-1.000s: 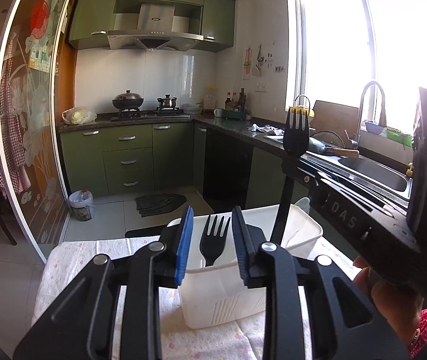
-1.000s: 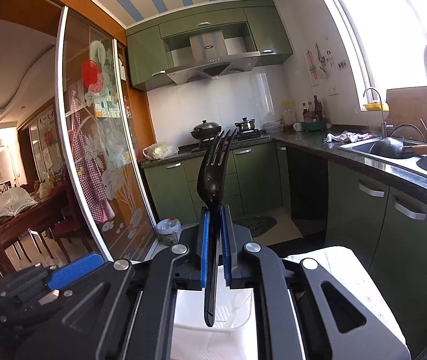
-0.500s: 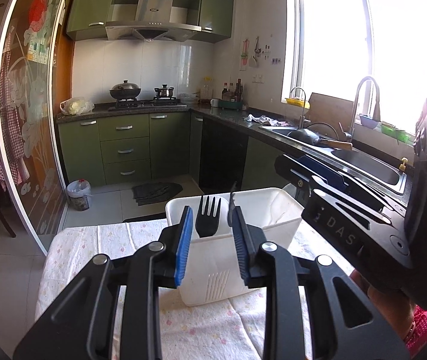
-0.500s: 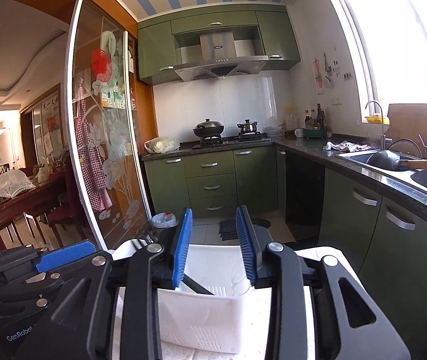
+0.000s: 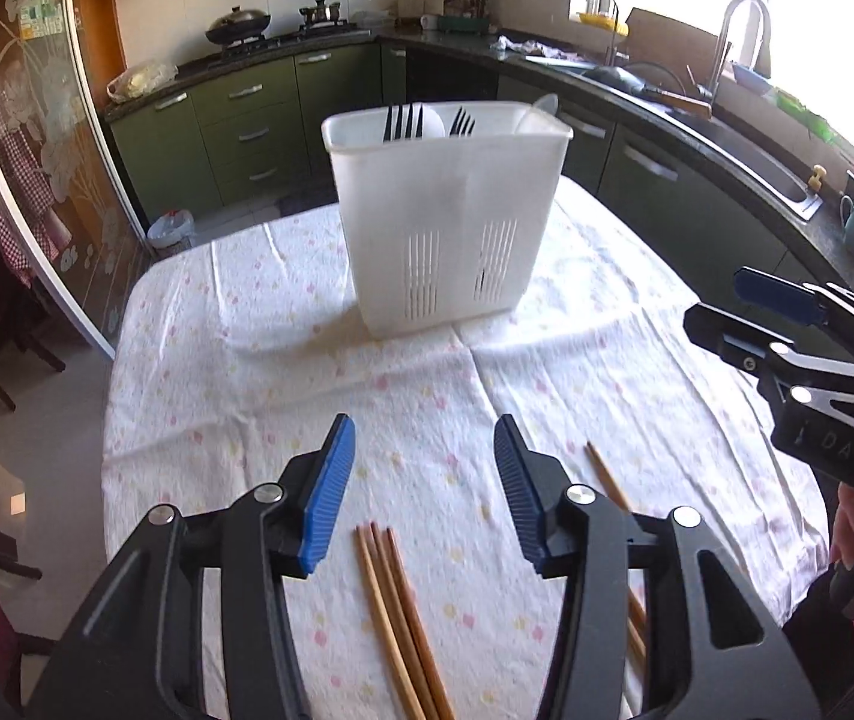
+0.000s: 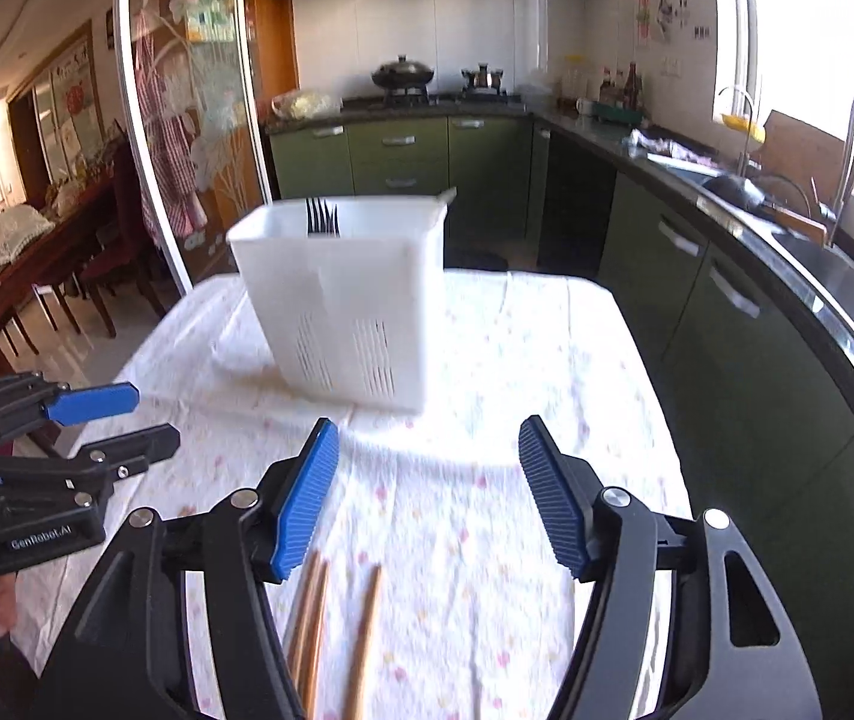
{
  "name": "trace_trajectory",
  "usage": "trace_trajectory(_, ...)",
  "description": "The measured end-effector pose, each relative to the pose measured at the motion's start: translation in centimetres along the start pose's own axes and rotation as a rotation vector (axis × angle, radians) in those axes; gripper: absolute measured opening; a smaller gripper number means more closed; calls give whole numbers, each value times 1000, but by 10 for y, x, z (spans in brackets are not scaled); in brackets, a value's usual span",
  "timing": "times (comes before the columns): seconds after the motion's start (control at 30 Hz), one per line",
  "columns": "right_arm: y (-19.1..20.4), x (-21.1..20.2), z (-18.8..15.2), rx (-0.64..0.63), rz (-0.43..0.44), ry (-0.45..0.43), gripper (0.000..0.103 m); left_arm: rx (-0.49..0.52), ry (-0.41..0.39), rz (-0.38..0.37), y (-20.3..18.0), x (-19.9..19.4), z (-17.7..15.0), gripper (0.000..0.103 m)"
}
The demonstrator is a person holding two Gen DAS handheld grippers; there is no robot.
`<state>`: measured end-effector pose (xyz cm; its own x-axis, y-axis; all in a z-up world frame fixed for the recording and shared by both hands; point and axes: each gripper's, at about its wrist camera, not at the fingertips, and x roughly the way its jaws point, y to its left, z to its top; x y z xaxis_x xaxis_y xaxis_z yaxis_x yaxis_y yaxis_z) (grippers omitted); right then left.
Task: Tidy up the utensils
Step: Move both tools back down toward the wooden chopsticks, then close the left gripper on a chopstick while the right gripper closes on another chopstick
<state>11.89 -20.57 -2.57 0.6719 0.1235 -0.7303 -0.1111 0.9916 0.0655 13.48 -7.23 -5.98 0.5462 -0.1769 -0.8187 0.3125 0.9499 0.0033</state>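
while both claws have just been opening and hold nothing, the left claw (image 5: pixel 423 480) and right claw (image 6: pixel 427 492) hover above wooden chopsticks (image 5: pixel 396 612) lying nearer than the white caddy (image 5: pixel 445 228), which holds 2 black forks (image 5: pixel 402 122).

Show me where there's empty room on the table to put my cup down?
The widest free patch is the flowered cloth between the white holder and the wooden chopsticks. The cloth to the holder's left is bare too. It is crowded near the front edge, where the chopsticks lie under the open left tongs and right tongs.
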Motion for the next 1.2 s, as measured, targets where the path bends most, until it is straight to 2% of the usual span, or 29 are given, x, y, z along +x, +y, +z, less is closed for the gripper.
trace_trajectory(0.13,-4,0,-41,-7,15,186,54,-30,203,-27,6,11,-36,46)
trace_trajectory(0.23,1,4,-66,-15,45,306,41,-81,345,-56,12,20,-60,46)
trace_trajectory(0.3,5,5,-76,-22,59,365,32,-108,426,-74,15,25,-74,46)
trace_trajectory(0.37,9,9,-75,-24,79,422,28,-131,477,-78,16,27,-81,46)
trace_trajectory(0.47,14,22,-77,-2,116,509,20,-149,514,-70,21,30,-87,45)
trace_trajectory(0.63,20,43,-81,8,130,587,20,-201,568,-52,34,43,-81,40)
trace_trajectory(0.77,26,51,-77,-9,116,607,20,-226,613,-42,43,55,-78,40)
trace_trajectory(1.0,31,69,-71,-36,72,670,19,-202,634,-29,41,58,-81,40)
trace_trajectory(1.2,45,78,-65,-69,26,726,10,-223,641,-16,48,66,-71,40)
